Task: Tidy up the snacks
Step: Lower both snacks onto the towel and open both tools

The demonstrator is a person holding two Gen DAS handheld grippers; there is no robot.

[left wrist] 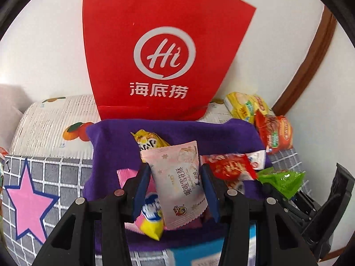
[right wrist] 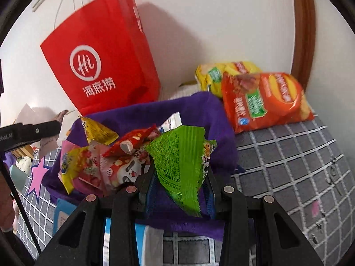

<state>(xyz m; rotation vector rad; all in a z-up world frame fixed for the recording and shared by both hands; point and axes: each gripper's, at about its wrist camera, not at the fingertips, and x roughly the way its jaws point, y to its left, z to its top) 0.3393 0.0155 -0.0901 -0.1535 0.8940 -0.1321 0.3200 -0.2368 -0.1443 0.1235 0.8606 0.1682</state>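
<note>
Purple cloth (left wrist: 115,146) lies spread on a grey checked bedcover (left wrist: 55,173), and most of the snacks sit heaped on it. The left tongs (left wrist: 176,190) are clamped on a pale pink snack packet (left wrist: 179,184), held above the cloth with a yellow packet (left wrist: 148,141) and a red packet (left wrist: 230,168) behind it. The right tongs (right wrist: 180,190) are clamped on a green snack packet (right wrist: 177,166), also over the cloth, beside a red panda-print packet (right wrist: 128,168). A red paper bag (right wrist: 102,66) stands against the white wall behind the cloth. An orange crisp bag (right wrist: 264,102) and a yellow crisp bag (right wrist: 213,75) lie to the right of the cloth
</note>
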